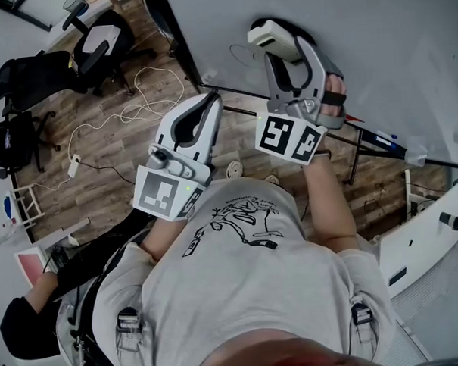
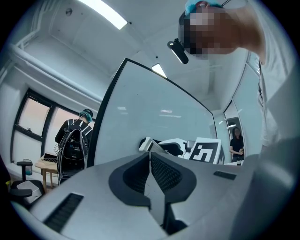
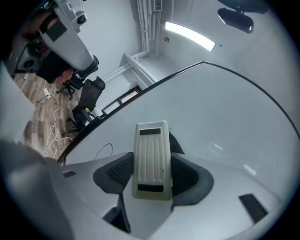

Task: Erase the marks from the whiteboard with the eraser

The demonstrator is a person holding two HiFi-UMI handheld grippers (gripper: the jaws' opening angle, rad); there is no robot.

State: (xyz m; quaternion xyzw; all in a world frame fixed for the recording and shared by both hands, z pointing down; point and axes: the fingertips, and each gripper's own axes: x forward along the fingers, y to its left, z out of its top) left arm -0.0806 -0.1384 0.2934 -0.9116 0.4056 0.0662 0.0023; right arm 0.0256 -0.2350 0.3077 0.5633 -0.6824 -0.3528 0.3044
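- Head view, bottom of the frame: the person's torso in a grey printed shirt, with both arms reaching up toward the top of the picture.
- Centre left: the left claw has its jaws pressed together with nothing between them. It hangs idle, short of the board.
- Upper centre: the right claw is clamped on the eraser, a pale ribbed block gripped by its long sides. Its far end points at the board.
- Beyond it, the whiteboard fills the upper right. The eraser is right up against its surface; actual contact cannot be confirmed.
- In the right gripper view a thin dark curved mark sits on the board, left of the eraser near the lower edge. No other marks are evident.
- Farthest, upper left of the head view: wooden floor with loose cables, and office chairs.
- Judged step: the eraser is grasped and brought to the board, ready to wipe.
- The next move probably calls for laying the felt flat on the board and sweeping left across the mark with steady pressure.
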